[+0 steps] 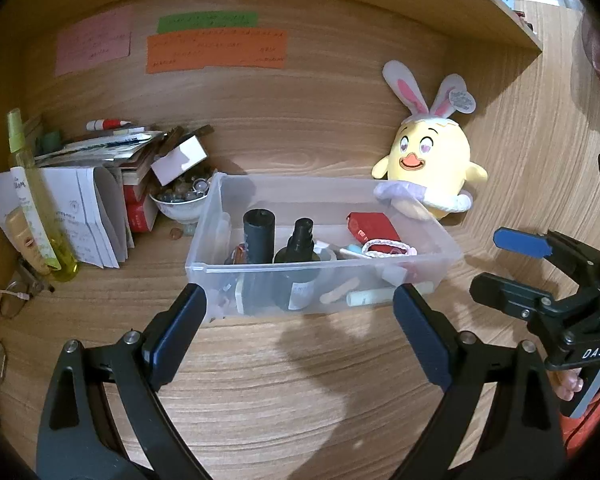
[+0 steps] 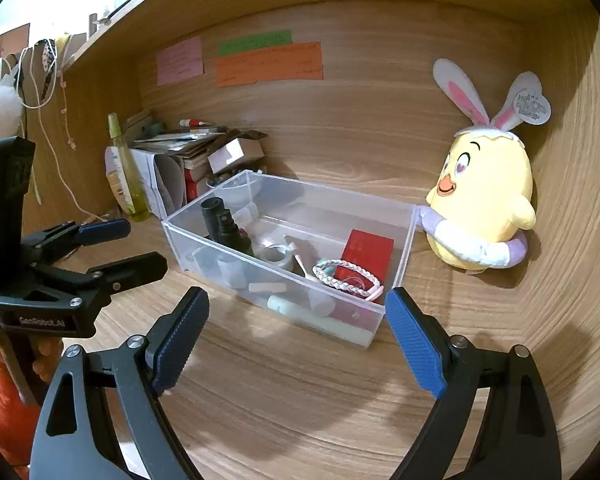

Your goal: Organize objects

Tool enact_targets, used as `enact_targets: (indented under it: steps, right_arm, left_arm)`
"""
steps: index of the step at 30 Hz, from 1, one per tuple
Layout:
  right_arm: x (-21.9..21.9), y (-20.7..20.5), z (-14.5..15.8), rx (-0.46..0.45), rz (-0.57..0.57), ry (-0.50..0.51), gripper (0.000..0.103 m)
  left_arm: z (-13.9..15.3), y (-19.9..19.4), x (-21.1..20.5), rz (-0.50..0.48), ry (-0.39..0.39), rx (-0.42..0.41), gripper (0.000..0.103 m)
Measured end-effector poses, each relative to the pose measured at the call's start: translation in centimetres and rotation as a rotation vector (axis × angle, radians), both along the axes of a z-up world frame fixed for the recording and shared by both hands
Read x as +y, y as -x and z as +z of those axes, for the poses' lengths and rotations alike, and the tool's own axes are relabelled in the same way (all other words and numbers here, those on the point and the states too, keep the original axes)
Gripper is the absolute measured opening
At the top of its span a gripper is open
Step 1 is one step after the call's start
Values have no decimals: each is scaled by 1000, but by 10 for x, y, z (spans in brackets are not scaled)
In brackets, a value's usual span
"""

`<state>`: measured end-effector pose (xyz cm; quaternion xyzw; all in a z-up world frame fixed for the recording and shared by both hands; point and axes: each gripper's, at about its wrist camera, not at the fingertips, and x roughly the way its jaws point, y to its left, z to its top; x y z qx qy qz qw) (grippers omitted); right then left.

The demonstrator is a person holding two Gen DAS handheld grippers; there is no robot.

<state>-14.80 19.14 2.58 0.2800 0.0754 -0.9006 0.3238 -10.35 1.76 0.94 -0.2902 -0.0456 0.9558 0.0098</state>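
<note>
A clear plastic bin (image 1: pixel 444 246) (image 2: pixel 404 248) stands on the wooden desk. It holds two black bottles (image 1: pixel 259 240) (image 2: pixel 228 228), a red box (image 1: pixel 374 227) (image 2: pixel 366 254), a braided bracelet (image 2: pixel 346 274), a tape roll (image 2: pixel 276 257) and small tubes. My left gripper (image 1: pixel 300 304) is open and empty, just in front of the bin's near wall. My right gripper (image 2: pixel 298 312) is open and empty, near the bin's front corner. Each gripper shows in the other's view, the right (image 1: pixel 512 268) and the left (image 2: pixel 136 248).
A yellow chick plush with bunny ears (image 1: pixel 432 160) (image 2: pixel 484 200) leans at the bin's right end. At the left stand a green spray bottle (image 1: pixel 36 208) (image 2: pixel 126 172), stacked papers and boxes (image 1: pixel 100 184), and a bowl of marbles (image 1: pixel 182 200). Glasses (image 1: pixel 4 308) lie far left. Sticky notes (image 1: pixel 216 50) hang on the back wall.
</note>
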Motion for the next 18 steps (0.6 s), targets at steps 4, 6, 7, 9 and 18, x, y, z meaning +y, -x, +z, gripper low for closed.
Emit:
enact_targets:
  steps: [4, 6, 7, 9, 18]
  right_arm:
    - [0, 0, -1, -7, 2, 5, 89]
    - [0, 0, -2, -8, 5, 6, 89]
    - [0, 0, -2, -8, 5, 6, 89]
    - [0, 1, -2, -10, 7, 6, 89]
    - [1, 1, -4, -17, 11, 12, 89]
  left_arm:
    - [0, -1, 0, 0, -1, 0, 96]
    - [-1, -1, 0, -1, 0, -1, 96]
    - [-1, -1, 0, 0, -1, 0, 96]
    - [-1, -1, 0, -1, -1, -1, 96]
    - [-1, -3, 3, -6, 7, 4, 96]
